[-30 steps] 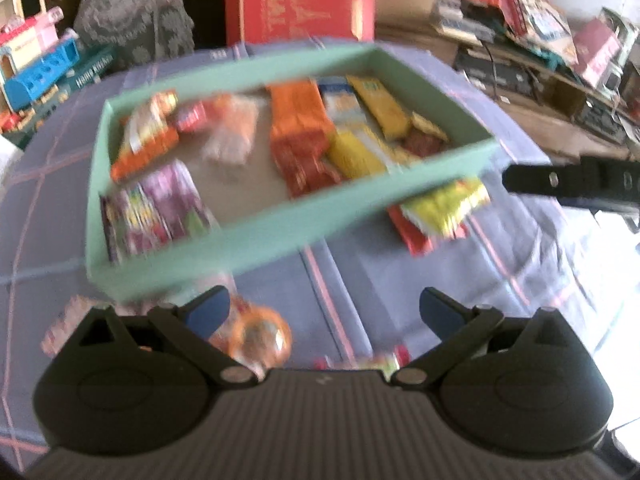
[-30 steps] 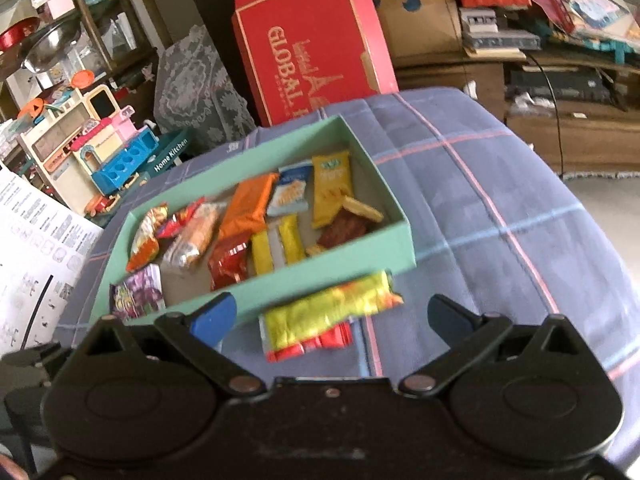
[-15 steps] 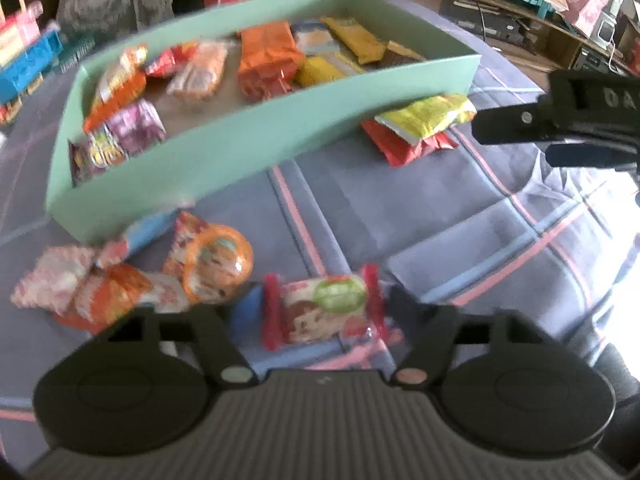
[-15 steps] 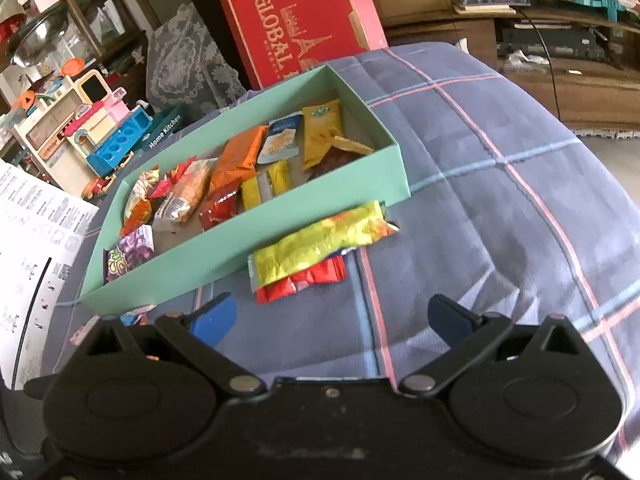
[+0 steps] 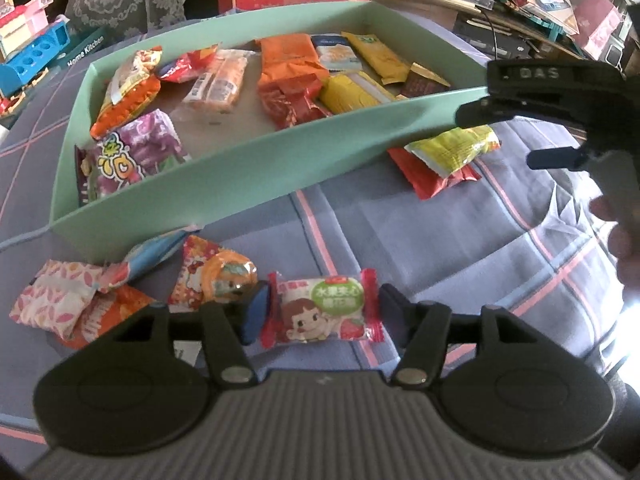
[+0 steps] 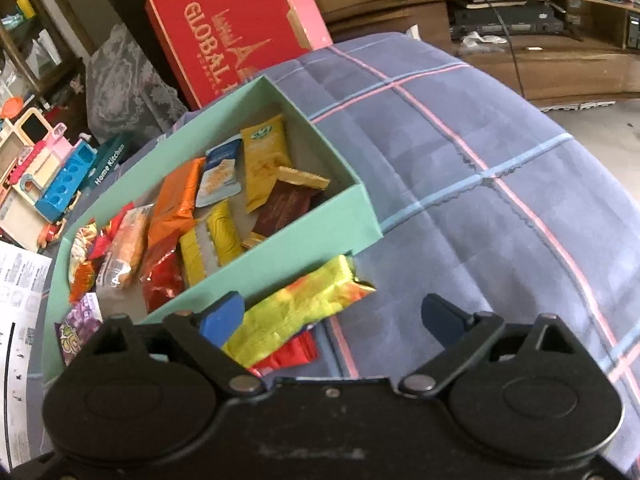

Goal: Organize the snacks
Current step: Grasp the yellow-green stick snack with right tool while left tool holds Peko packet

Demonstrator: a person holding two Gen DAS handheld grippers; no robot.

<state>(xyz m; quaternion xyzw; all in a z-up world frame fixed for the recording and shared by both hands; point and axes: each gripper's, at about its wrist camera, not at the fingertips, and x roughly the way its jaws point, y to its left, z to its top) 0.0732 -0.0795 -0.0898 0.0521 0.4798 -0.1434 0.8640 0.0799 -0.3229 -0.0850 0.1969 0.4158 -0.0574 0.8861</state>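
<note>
A green box (image 5: pixel 256 168) holds several snack packets; it also shows in the right wrist view (image 6: pixel 320 236). My left gripper (image 5: pixel 322 312) has its fingers on both ends of a small red-and-white candy packet (image 5: pixel 320 310) lying on the blue plaid cloth. My right gripper (image 6: pixel 332 316) is open just above a yellow packet (image 6: pixel 296 312) that lies over a red one (image 6: pixel 292 354) by the box's near wall. Both packets also show in the left wrist view: the yellow one (image 5: pixel 452 148) and the red one (image 5: pixel 428 178). The right gripper (image 5: pixel 532 120) appears there at the right.
Loose snacks lie left of the candy: an orange round packet (image 5: pixel 224 276), a pink-patterned packet (image 5: pixel 56 300) and a blue-white one (image 5: pixel 156 248). A red carton (image 6: pixel 236 28) stands behind the box. Toys (image 6: pixel 44 176) and shelves crowd the background.
My left gripper dropped toward the cloth and closed in around the candy packet. My right gripper moved down and forward to the yellow packet.
</note>
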